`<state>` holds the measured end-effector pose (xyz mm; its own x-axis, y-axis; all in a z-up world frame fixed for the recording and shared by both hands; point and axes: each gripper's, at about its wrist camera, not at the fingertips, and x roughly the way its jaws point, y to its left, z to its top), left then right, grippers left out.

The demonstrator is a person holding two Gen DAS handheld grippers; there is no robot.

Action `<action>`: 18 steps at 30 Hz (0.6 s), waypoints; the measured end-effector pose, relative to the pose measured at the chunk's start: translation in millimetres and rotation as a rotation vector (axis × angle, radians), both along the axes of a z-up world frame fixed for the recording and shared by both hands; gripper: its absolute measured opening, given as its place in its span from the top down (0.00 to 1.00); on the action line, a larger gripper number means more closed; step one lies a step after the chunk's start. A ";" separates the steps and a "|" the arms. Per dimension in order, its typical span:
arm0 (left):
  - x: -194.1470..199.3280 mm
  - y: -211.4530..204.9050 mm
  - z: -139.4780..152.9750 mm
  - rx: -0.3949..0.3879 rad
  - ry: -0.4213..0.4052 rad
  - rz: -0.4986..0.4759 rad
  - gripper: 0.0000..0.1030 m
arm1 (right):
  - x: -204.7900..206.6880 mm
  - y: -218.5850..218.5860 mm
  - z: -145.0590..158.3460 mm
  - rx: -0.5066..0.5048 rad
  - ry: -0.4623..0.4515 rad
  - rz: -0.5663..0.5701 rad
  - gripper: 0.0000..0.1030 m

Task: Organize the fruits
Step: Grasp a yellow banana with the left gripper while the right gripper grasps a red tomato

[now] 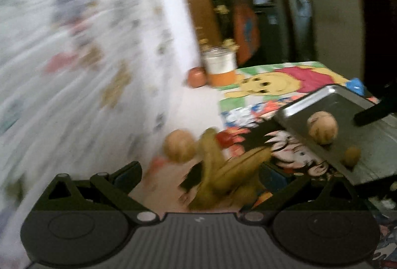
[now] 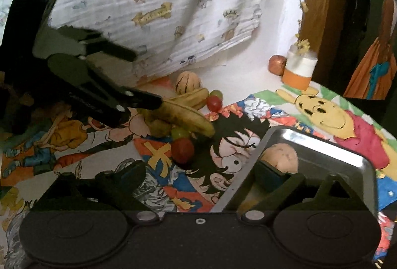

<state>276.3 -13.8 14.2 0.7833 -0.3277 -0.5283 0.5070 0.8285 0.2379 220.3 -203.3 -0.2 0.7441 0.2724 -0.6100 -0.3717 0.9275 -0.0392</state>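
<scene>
Fruit lay in a loose heap on the cartoon-print cloth [image 2: 248, 145]: a bunch of bananas [image 2: 183, 115], a pale round fruit [image 2: 187, 83] at the far side, two red grapes or small tomatoes [image 2: 182, 150] and a green grape [image 2: 180, 132] beside them. To the right sat a metal tray [image 2: 322, 145] already holding one tan round fruit [image 2: 280, 157]; the left wrist view showed a smaller brownish fruit [image 1: 352, 156] in it too. The left gripper [image 2: 146, 83] had its jaws spread apart, the lower finger tip at the bananas' stem end, nothing clamped; its own view was badly blurred. The right gripper [image 2: 208, 177] stood wide over the tray's near edge, one finger inside the tray just beside the tan fruit, not pressing on it that I could tell. Judged step: sorting under way, left tool going for the bananas. Next move would call for closing squarely across the bunch, then lifting it clear of the loose grapes and carrying it to the tray.
</scene>
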 end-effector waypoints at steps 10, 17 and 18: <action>39.8 -18.5 -18.1 0.074 0.111 -0.199 0.15 | 24.3 9.1 -16.7 -0.018 0.042 0.056 0.27; 56.5 -19.3 -22.2 0.038 0.225 -0.279 0.29 | 37.1 24.2 -26.1 -0.059 0.073 0.121 0.39; 59.6 -19.3 -22.2 0.027 0.242 -0.279 0.34 | 38.8 25.0 -26.9 -0.057 0.075 0.122 0.41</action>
<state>335.8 -33.2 -8.0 0.5168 -0.4942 -0.6991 0.7569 0.6453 0.1033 259.1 -178.3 -27.1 0.6591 0.3208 -0.6802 -0.4851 0.8725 -0.0586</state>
